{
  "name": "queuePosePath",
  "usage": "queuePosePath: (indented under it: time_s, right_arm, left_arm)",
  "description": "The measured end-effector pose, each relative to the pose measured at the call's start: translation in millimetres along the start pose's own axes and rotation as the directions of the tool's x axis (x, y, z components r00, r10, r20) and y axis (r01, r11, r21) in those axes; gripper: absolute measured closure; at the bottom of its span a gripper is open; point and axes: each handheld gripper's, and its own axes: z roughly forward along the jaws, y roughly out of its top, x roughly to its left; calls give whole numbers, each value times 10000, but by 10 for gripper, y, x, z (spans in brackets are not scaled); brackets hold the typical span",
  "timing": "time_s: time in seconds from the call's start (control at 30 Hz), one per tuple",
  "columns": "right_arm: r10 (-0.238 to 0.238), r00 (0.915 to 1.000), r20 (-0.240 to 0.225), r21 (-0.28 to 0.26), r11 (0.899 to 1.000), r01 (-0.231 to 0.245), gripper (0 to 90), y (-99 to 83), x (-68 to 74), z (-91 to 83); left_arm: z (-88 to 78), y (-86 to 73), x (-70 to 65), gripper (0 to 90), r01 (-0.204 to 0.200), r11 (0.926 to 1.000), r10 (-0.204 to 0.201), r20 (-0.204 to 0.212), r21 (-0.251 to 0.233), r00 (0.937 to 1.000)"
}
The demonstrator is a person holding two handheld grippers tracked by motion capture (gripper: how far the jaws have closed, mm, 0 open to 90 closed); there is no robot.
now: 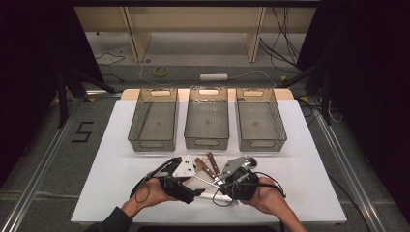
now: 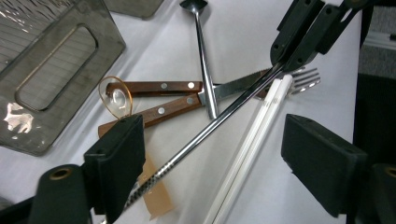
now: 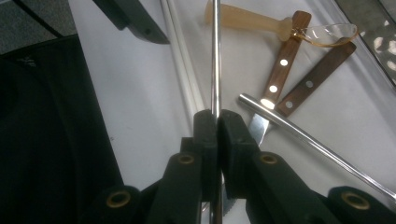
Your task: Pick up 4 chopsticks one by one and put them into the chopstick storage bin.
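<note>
On the white tabletop point(image 1: 121, 145), three smoky translucent plastic bins point(image 1: 207, 123) stood side by side beyond a small heap of cutlery near the person's edge. The right gripper point(image 3: 217, 122) had its black jaws pressed together on a long slender steel rod point(image 3: 215, 56), clamped near one end, and the rod ran from there across the pile toward the left gripper point(image 2: 210, 154). That gripper's jaws stood wide apart, grasping nothing, with the rod's ridged far end passing just beside its left-hand pad. Under the rod lay a pair of white chopsticks point(image 2: 252, 135), almost parallel to it. Two knives with brown riveted wooden handles point(image 2: 154, 87) lay close together, their serrated blades reaching under the rod. A long-handled steel spoon point(image 2: 204, 60) crossed over the knives, and a clear amber plastic spoon point(image 3: 280, 25) rested against the wooden handles' ends.
</note>
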Motion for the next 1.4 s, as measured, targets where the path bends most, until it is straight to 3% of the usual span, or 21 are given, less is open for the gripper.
queuePosePath:
  time_s: [0.17, 0.37, 0.77, 1.13, 1.27, 1.4]
  right_arm:
    - [-306, 9993, -222, 91, 9995, 308, 863, 30, 38, -4]
    - [-604, 9976, -325, 193, 9979, 611, 863, 42, 66, 12]
    - [-1108, 9923, -558, 299, 9932, 1126, 863, 61, 104, 23]
    - [-1410, 9871, -762, 405, 9887, 1443, 863, 68, 140, 44]
    - [-1602, 9830, -899, 389, 9857, 1642, 862, 62, 140, 44]
    - [-1958, 9739, -1146, 301, 9792, 2004, 858, 45, 137, 51]
  left_arm:
    - [24, 3, -13, 270, -213, 9995, 210, 110, 252, 9997]
    - [40, 3, -66, 390, -647, 9965, 625, 412, 535, 9972]
    - [42, 5, -133, 548, -1469, 9851, 1398, 806, 896, 9869]
    - [69, 5, -168, 702, -1788, 9759, 1662, 1043, 1253, 9806]
    - [61, 9, -175, 746, -2009, 9699, 1828, 1339, 1377, 9740]
    - [55, 12, -205, 782, -2400, 9592, 2139, 1711, 1497, 9618]
